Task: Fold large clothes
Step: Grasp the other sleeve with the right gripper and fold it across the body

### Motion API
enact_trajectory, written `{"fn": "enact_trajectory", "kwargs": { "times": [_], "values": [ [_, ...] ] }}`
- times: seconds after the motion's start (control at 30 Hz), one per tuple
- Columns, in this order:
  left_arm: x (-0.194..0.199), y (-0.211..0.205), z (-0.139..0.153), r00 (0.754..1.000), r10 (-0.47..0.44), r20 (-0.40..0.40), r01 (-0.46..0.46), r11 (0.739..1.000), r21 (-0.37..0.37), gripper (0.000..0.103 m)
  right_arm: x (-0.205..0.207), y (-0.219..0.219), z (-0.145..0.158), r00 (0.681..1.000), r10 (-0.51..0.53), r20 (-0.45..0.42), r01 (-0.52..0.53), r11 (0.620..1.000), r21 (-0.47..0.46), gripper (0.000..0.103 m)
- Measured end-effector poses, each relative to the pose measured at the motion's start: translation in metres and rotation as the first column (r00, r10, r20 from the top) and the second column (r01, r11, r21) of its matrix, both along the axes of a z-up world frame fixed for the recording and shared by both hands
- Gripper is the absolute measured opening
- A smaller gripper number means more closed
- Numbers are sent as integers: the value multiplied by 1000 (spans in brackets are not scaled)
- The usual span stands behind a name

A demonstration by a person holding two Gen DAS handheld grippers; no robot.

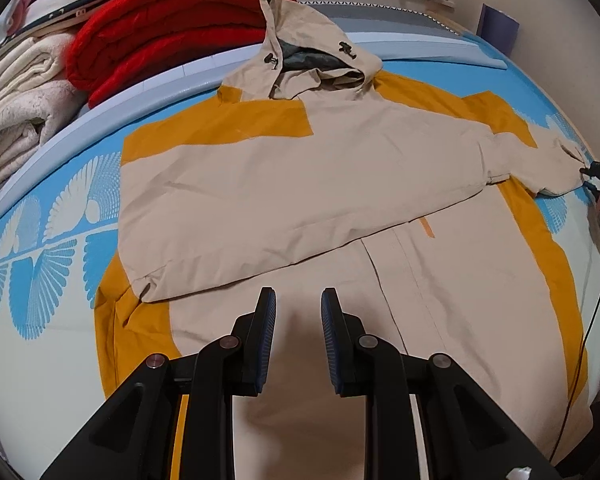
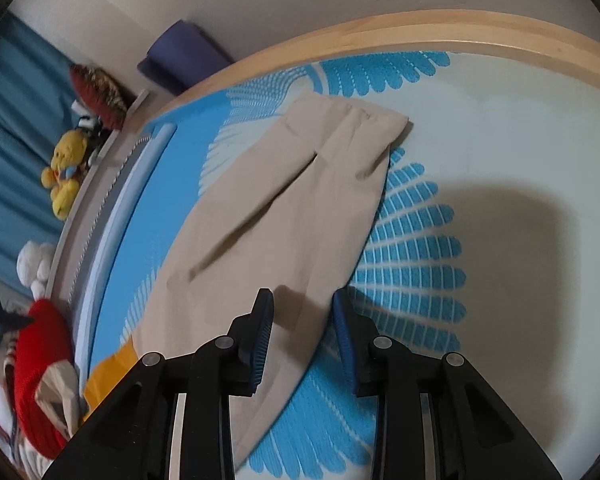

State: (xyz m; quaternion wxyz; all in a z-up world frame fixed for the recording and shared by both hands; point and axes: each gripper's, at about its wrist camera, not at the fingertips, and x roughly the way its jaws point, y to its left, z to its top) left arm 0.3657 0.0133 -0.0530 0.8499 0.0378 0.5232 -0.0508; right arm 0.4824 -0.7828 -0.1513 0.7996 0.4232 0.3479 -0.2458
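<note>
A beige and mustard hooded jacket (image 1: 300, 184) lies flat on the bed, hood toward the far side. Its left sleeve (image 1: 204, 220) is folded across the chest. My left gripper (image 1: 299, 304) is open and empty, above the jacket's lower front. The right sleeve (image 2: 300, 200) stretches out over the mattress toward the wooden bed edge. My right gripper (image 2: 303, 306) is open, its fingers either side of the sleeve's near edge, gripping nothing. In the left wrist view the right gripper (image 1: 598, 178) shows small at the sleeve's end.
The mattress cover (image 1: 40, 280) is white with blue fan prints. A folded red quilt (image 1: 172, 24) and cream blankets (image 1: 24, 108) are piled at the far left. Stuffed toys (image 2: 64, 176) sit on a ledge. A wooden bed frame (image 2: 420, 28) bounds the mattress. A cable (image 1: 592, 312) hangs at right.
</note>
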Motion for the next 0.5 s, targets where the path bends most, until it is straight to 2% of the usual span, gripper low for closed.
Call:
{"fn": "enact_trajectory", "kwargs": {
  "times": [0.07,0.1,0.13,0.17,0.27,0.3,0.37,0.47,0.5],
  "values": [
    [0,-1,3,1000,-4,3,4,1000,-7,21,7,-3,3,1000,-6,-22,5,1000,-11,32],
    [-1,0,6,1000,-4,10,4,1000,-10,21,10,-4,5,999,-13,-40,13,1000,-21,28],
    [-1,1,9,1000,-3,15,3,1000,-13,21,13,-5,9,998,-22,-52,20,999,-29,16],
    [-1,2,13,1000,-2,24,2,1000,-16,21,16,-4,14,998,-31,-57,29,999,-38,15],
    [-1,9,26,998,9,54,-8,1000,-24,21,23,16,47,998,-26,-62,16,988,-156,9],
    [-1,12,32,998,18,64,-16,999,-31,21,28,28,63,998,-1,-61,-13,975,-224,7],
    [1,20,40,996,41,74,-38,998,-46,21,39,66,103,996,61,-59,-78,924,-373,5],
    [4,36,50,992,89,86,-82,994,-78,21,50,134,156,980,197,-17,-180,856,-485,4],
    [4,41,52,991,105,87,-98,992,-84,21,54,171,178,962,274,-1,-234,819,-524,4]
  ]
}}
